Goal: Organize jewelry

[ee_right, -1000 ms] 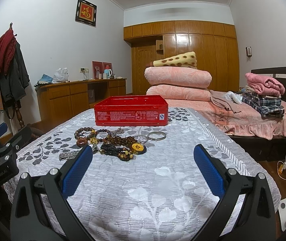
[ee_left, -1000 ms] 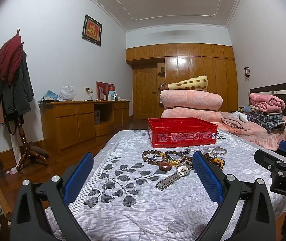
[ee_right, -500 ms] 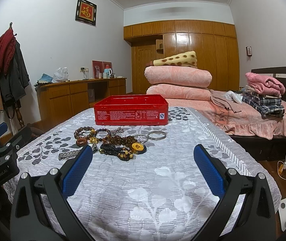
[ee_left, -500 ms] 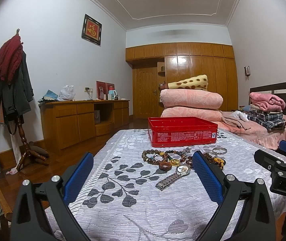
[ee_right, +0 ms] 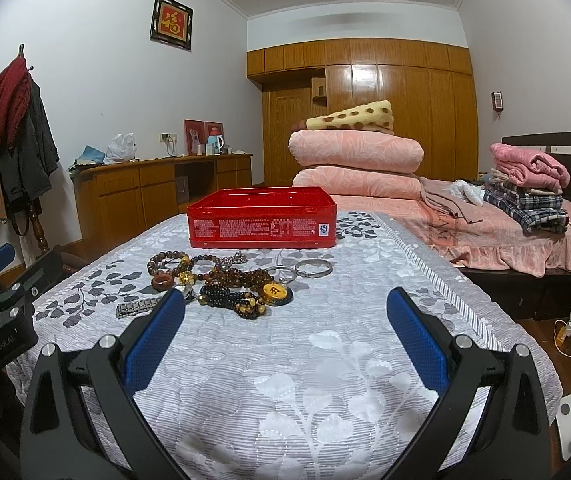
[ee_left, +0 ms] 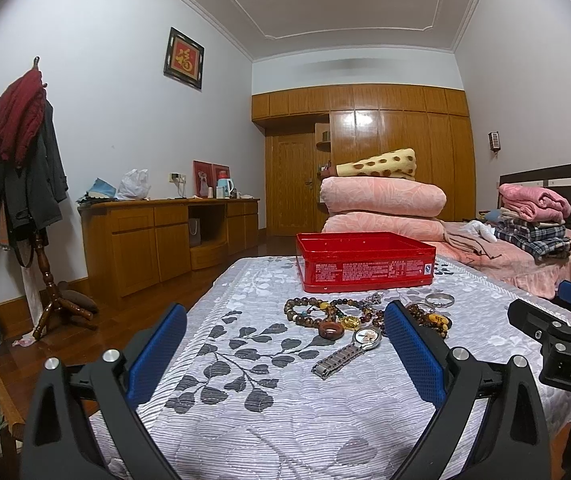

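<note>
Nothing on the quilted surface has shifted over the past second; only the right view sits a touch nearer the pile than before. At far left, coats hang on a wooden coat stand [ee_left: 45,280], with a long wooden cabinet [ee_left: 157,236] along the wall beside it. The left tool [ee_left: 281,354] hovers low over the leaf-patterned quilt [ee_left: 225,400], its blue pads spread wide and gripping nothing. Ahead of it lies the jewelry: a brown beaded bracelet [ee_left: 305,308] at the left of the heap, a reddish-brown ring [ee_left: 331,331] just in front of it, and a metal-band wristwatch [ee_left: 349,350] stretched toward the camera, its dial touching the cluster. Behind the pile stands an open red tin box [ee_left: 365,262], apart from the jewelry. In the right view, the right tool [ee_right: 285,334] is likewise spread wide and holds nothing, poised near the front edge of the quilt [ee_right: 285,380]. The same heap lies just beyond its left pad: dark bead strands [ee_right: 225,298], a yellow round pendant [ee_right: 274,290] on their right side, and a silver bangle [ee_right: 312,268] lying flat at the right end, near the red tin box [ee_right: 261,220]. Folded pink quilts [ee_right: 355,160] are stacked behind, and folded clothes [ee_right: 525,188] rest on the bed [ee_right: 505,232] at far right.
</note>
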